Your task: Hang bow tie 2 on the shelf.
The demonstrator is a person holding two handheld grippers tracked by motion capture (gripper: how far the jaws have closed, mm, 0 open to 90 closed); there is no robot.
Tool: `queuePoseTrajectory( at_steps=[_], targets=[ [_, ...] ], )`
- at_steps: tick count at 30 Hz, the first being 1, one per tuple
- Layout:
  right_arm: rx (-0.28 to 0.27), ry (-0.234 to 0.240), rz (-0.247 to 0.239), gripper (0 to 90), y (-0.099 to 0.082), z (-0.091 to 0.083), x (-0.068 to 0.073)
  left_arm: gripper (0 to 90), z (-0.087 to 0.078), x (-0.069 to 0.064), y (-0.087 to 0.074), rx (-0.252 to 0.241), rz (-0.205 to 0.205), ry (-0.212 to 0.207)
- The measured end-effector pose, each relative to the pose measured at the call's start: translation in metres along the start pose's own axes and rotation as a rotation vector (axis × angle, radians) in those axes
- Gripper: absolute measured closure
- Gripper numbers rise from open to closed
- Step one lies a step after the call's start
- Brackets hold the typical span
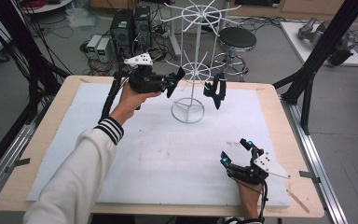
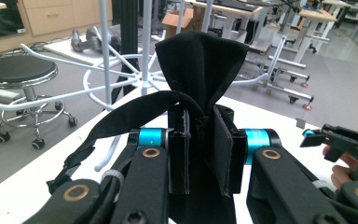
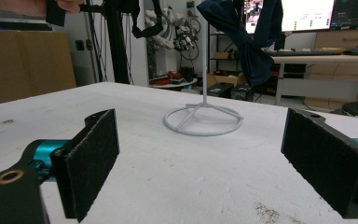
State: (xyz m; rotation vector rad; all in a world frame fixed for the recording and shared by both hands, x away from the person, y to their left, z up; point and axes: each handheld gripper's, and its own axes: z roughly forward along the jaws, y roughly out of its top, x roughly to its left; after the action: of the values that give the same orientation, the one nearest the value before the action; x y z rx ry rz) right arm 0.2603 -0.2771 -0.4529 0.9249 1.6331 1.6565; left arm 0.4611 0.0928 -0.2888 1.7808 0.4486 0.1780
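Note:
A white wire rack (image 1: 188,111) with two tiers of spokes stands at the back middle of the white pad (image 1: 158,154). A dark cloth piece (image 1: 215,91) hangs from a lower spoke on its right; in the right gripper view it is a dark blue cloth (image 3: 249,42) hanging high. My left gripper (image 1: 173,85) is raised just left of the rack's pole, shut on a black cloth piece with a strap (image 2: 200,60). Close up, the left gripper (image 2: 200,154) pinches the cloth between both pads. My right gripper (image 1: 235,150) rests low near the front right, open and empty, and the right gripper (image 3: 209,163) faces the rack's base ring (image 3: 203,120).
The wooden table edge (image 1: 279,116) borders the pad. Behind the table stand a black stool (image 1: 237,39) and computer towers (image 1: 130,25) on the floor. Black frame posts (image 1: 317,60) rise at the right. A thin wooden stick (image 1: 298,200) lies at the front right corner.

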Motion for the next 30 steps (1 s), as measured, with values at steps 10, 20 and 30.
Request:
queuePoseTrajectory(
  at_steps=[10, 20, 30],
  targets=[
    [-0.002, -0.007, -0.001, 10.6, 0.0, 0.0, 0.0, 76.9, 0.001, -0.002, -0.012, 0.026, -0.007, -0.009],
    [-0.001, -0.009, 0.002, 10.6, 0.0, 0.0, 0.0, 76.3, -0.002, -0.001, -0.02, 0.04, -0.012, -0.014],
    [0.003, -0.008, 0.003, 10.6, 0.0, -0.001, 0.0, 70.6, -0.008, 0.001, -0.025, 0.044, -0.023, 0.008]
  ],
)
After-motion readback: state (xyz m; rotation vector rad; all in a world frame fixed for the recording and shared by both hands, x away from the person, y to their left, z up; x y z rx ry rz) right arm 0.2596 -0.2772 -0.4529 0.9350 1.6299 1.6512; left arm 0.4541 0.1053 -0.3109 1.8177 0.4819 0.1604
